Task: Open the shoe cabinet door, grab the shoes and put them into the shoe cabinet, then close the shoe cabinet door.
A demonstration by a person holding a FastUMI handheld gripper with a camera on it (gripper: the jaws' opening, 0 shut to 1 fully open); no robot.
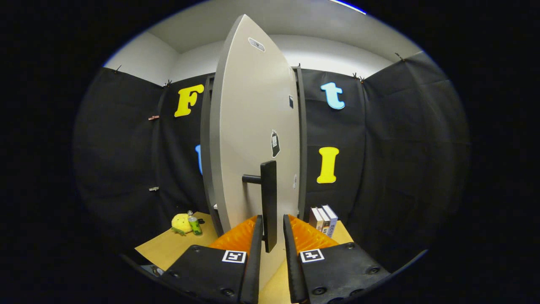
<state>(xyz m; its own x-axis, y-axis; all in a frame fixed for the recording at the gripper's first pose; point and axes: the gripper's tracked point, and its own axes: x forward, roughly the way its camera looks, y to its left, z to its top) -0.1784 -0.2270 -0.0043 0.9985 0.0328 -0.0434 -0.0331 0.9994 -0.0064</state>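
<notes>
The tall grey shoe cabinet door stands straight ahead, swung partly out so that its thick left edge shows. A black vertical bar handle sticks out from the door on a short post. My gripper straddles the lower end of this handle. The left finger lies against the bar, while a narrow gap shows between the bar and the right finger. The jaws stand slightly apart, not pressed on both sides. Dark cabinet frame shows behind the door's right side.
The cabinet stands on a tan tabletop. A yellow plush toy and a small green can sit to the left of the cabinet. A few upright books stand to its right.
</notes>
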